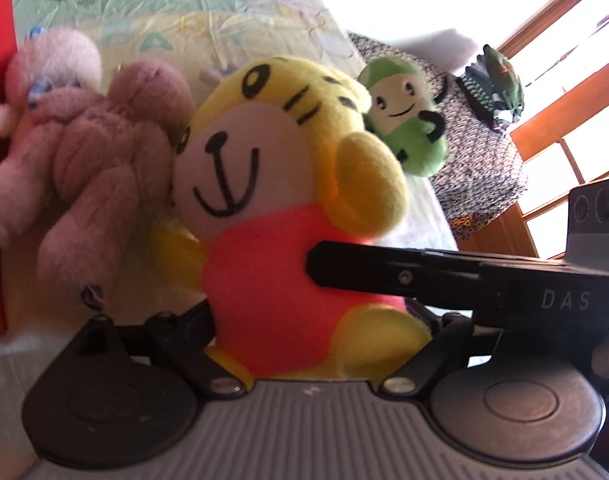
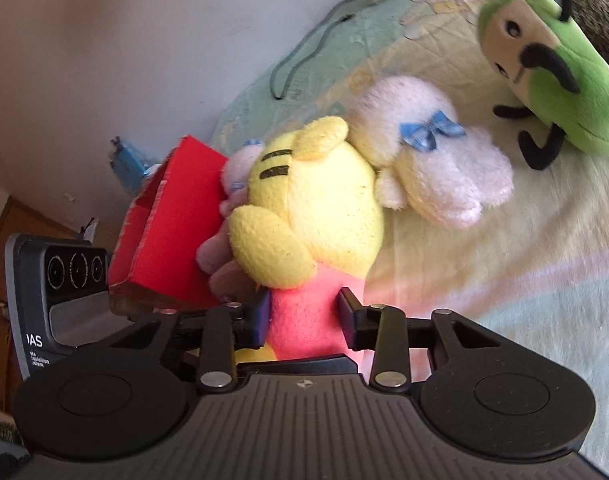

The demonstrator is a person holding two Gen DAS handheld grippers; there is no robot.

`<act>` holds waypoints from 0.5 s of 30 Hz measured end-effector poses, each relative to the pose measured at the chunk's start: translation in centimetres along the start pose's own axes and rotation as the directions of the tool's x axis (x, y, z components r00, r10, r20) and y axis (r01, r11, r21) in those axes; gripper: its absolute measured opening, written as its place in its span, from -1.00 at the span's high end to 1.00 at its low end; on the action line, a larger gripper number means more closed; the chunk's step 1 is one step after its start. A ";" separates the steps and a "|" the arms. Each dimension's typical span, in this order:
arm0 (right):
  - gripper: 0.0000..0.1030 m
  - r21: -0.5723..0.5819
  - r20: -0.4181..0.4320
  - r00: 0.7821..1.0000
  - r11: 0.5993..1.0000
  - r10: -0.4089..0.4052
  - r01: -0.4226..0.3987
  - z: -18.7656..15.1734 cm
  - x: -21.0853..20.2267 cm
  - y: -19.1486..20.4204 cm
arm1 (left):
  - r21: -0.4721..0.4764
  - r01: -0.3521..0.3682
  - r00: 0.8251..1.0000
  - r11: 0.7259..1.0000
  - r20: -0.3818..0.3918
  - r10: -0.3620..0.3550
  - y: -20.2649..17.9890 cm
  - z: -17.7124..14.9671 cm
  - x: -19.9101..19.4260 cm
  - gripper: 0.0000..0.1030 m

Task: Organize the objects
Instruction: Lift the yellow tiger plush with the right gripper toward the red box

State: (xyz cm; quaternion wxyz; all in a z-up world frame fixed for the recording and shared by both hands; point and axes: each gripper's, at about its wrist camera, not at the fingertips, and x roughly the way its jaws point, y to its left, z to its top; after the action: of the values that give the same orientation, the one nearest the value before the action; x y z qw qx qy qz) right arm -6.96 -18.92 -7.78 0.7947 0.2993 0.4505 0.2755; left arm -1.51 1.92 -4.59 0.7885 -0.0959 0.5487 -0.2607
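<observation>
A yellow tiger plush (image 1: 280, 184) in a pink shirt fills the left wrist view, between the fingers of my left gripper (image 1: 288, 340); its body sits against the gripper base. My right gripper (image 2: 304, 316) is shut on the same tiger plush (image 2: 304, 216) at its pink waist, seen from behind. The right gripper's black finger (image 1: 384, 276) crosses the plush's belly in the left wrist view. A pink bear plush (image 1: 84, 152) lies just left of the tiger. A pale pink plush with a blue bow (image 2: 436, 160) and a green plush (image 2: 552, 68) lie on the bed.
A red open box (image 2: 176, 232) stands at the bed's edge by the wall. The bed has a pastel printed sheet (image 2: 484, 280). A dark cable (image 2: 304, 56) and a white device lie at the far end. A speckled blanket (image 1: 476, 152) and wooden window frames are to the right.
</observation>
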 end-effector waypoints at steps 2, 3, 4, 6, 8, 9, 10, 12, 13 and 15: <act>0.30 -0.034 0.006 1.000 0.999 0.026 -0.025 -0.1 -0.8 0.9 | 0.024 -0.012 0.999 1.000 0.037 0.012 -0.6 -0.4 -1.2 -0.74; 0.30 -0.050 0.009 0.999 0.998 0.040 -0.040 -0.1 -1.3 1.4 | 0.038 -0.017 0.999 0.999 0.052 0.015 -1.1 -0.7 -1.9 -0.74; 0.30 -0.066 0.014 0.998 0.996 0.053 -0.052 -0.1 -1.7 1.8 | 0.051 -0.021 0.998 0.998 0.068 0.017 -1.5 -0.9 -2.6 -0.74; 0.30 -0.083 0.027 0.996 0.994 0.080 -0.078 0.1 -2.6 2.5 | 0.069 -0.025 0.995 0.997 0.096 0.019 -2.2 -1.1 -3.9 -0.74; 0.30 -0.086 0.046 0.992 0.990 0.115 -0.111 0.3 -3.4 3.0 | 0.081 -0.030 0.991 0.996 0.133 0.019 -2.9 -1.2 -5.2 -0.74; 0.30 -0.084 0.058 0.989 0.988 0.134 -0.129 0.4 -3.8 3.2 | 0.086 -0.033 0.988 0.996 0.151 0.020 -3.2 -1.1 -6.0 -0.74; 0.30 -0.080 0.070 0.986 0.986 0.153 -0.147 0.5 -4.1 3.3 | 0.090 -0.039 0.985 0.995 0.171 0.023 -3.5 -1.0 -6.7 -0.74; 0.30 -0.079 0.093 0.977 0.979 0.194 -0.187 0.7 -4.6 3.7 | 0.100 -0.056 0.976 0.993 0.215 0.033 -4.5 -0.6 -7.7 -0.74; 0.30 -0.085 0.103 0.972 0.975 0.211 -0.203 1.0 -4.7 4.0 | 0.101 -0.062 0.971 0.993 0.238 0.036 -4.5 -0.6 -8.4 -0.74; 0.30 -0.111 0.123 0.963 0.968 0.239 -0.226 1.3 -4.8 5.0 | 0.101 -0.070 0.961 0.992 0.273 0.040 -4.4 -0.7 -9.8 -0.74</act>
State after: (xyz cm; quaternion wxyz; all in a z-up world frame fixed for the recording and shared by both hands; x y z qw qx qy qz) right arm -8.74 -19.30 -0.98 0.7991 0.3296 0.3435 0.3671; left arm -6.02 3.36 5.07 0.8670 -0.0718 0.4233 -0.2530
